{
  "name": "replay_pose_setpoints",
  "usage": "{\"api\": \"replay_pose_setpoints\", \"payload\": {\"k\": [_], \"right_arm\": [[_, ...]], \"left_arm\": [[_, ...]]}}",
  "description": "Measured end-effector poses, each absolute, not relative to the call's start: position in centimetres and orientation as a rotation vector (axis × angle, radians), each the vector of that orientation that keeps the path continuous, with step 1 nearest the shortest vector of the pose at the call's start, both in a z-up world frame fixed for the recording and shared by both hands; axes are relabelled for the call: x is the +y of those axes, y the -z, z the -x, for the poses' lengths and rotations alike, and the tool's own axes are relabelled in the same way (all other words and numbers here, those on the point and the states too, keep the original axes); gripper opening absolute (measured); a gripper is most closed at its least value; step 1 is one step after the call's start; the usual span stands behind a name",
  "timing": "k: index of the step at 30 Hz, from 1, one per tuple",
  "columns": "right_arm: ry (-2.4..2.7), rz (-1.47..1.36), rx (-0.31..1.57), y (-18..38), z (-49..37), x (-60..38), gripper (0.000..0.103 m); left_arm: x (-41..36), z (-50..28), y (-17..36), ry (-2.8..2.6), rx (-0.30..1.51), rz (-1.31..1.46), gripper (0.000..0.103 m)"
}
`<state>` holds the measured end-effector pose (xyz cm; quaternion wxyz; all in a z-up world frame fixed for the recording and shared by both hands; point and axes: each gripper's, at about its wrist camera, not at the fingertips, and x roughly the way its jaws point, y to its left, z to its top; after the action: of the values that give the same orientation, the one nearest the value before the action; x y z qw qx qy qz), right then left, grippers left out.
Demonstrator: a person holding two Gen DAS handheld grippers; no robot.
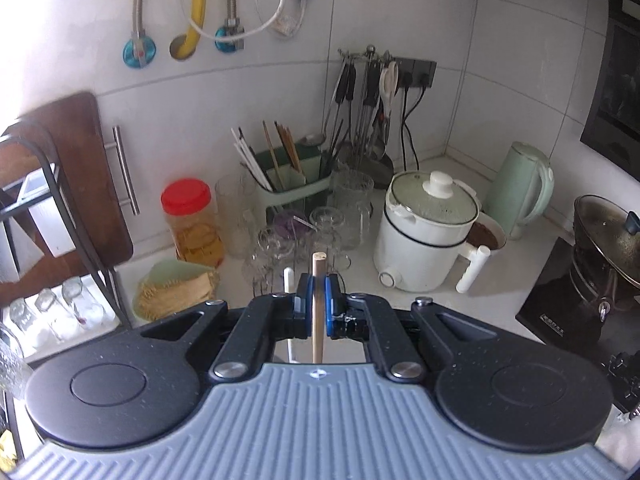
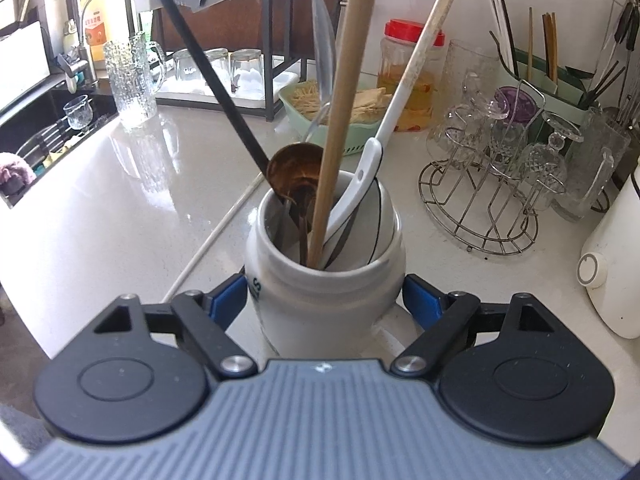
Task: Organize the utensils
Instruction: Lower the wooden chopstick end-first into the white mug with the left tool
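Observation:
A white ceramic jar (image 2: 320, 304) stands on the pale counter between the fingers of my right gripper (image 2: 325, 292). The blue pads (image 2: 228, 300) sit close beside its sides with no clear press, so the gripper reads as open. The jar holds a wooden stick (image 2: 340, 100), a white ceramic spoon (image 2: 400, 92), a dark ladle (image 2: 294, 172) and a clear plastic spoon (image 2: 324, 52). My left gripper (image 1: 318, 284) is shut on the wooden stick (image 1: 319, 312), which stands upright between its pads. A white handle tip (image 1: 289, 278) shows just left of it.
A thin white stick (image 2: 216, 232) lies on the counter left of the jar. A wire rack of glasses (image 2: 500, 184), a green chopstick caddy (image 1: 292, 184), a red-lidded jar (image 1: 192, 220), a green basket (image 2: 320, 120), a white electric pot (image 1: 428, 232), a kettle (image 1: 520, 188) and a wok (image 1: 608, 240) crowd the counter. A sink (image 2: 52, 132) lies far left.

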<state>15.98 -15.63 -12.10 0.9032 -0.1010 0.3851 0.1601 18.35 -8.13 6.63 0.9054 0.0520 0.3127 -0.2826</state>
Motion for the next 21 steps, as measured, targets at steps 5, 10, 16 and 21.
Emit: {"api": "replay_pose_setpoints", "payload": {"k": [5,10,16,21], "right_arm": [[-0.339,0.186,0.797,12.1,-16.2,-15.8,0.089],[-0.341,0.18,0.795,12.1,-16.2,-15.9,0.089],[-0.345,0.178,0.789,12.2,-16.2,-16.0,0.088],[-0.347,0.181,0.787,12.2,-16.2,-15.9,0.088]], "left_arm": [[-7.8,-19.5,-5.9,0.578,0.725,-0.074,0.007],[-7.7,-21.1,-4.9,0.577,0.819,-0.057,0.007],[-7.9,-23.1,-3.3,0.564,0.939,-0.043,0.007],[-8.2,-23.2,-1.8,0.574,0.983,-0.05,0.007]]}}
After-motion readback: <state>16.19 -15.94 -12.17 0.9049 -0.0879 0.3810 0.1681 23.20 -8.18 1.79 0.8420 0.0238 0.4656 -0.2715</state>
